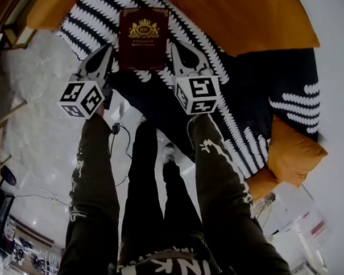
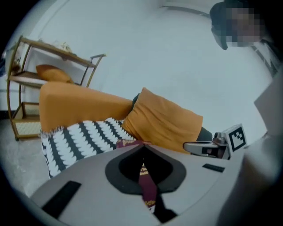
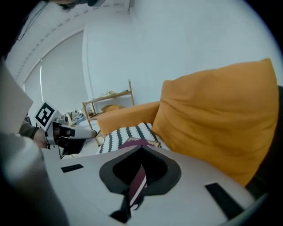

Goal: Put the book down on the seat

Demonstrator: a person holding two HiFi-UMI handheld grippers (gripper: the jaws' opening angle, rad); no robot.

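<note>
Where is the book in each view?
Head view: book at top centre, over the throw.
Left gripper view: book at bottom centre, edge-on between the jaws.
Right gripper view: book at bottom centre, edge-on between the jaws.
Shared landmark: the black-and-white throw.

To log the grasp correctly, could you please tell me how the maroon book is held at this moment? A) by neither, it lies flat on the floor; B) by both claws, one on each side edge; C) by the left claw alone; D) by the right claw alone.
B: the head view shows the book between the left claw and the right claw, and each gripper view has the book's edge pinched in its jaws.
</note>
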